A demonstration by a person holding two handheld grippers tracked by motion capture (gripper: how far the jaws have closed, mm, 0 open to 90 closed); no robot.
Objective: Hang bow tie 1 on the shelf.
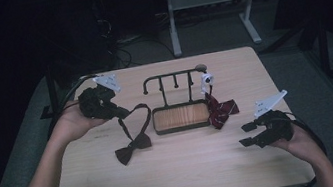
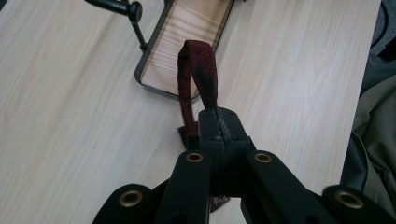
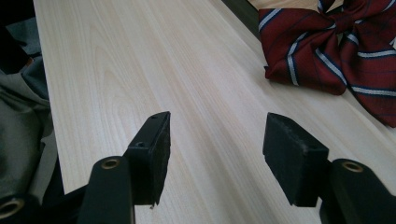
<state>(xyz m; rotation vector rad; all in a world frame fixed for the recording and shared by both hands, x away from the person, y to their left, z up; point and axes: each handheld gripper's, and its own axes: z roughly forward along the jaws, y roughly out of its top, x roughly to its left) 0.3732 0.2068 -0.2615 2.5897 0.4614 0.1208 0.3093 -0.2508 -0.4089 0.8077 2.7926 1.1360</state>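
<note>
A dark maroon bow tie (image 1: 133,147) lies on the table left of a black hanger stand (image 1: 174,78) with a wooden base tray (image 1: 181,116). Its neck strap (image 1: 143,115) (image 2: 198,74) loops up to my left gripper (image 1: 123,113) (image 2: 219,126), which is shut on the strap. A red striped bow tie (image 1: 220,109) (image 3: 341,51) hangs from the stand's right end and spreads onto the table. My right gripper (image 1: 248,133) (image 3: 217,140) hovers open over bare table at the front right, short of the striped tie.
The light wooden table (image 1: 182,172) has open room at the front and the far left. Cables trail off both sides. A white-legged bench (image 1: 210,0) stands on the floor beyond the table's far edge.
</note>
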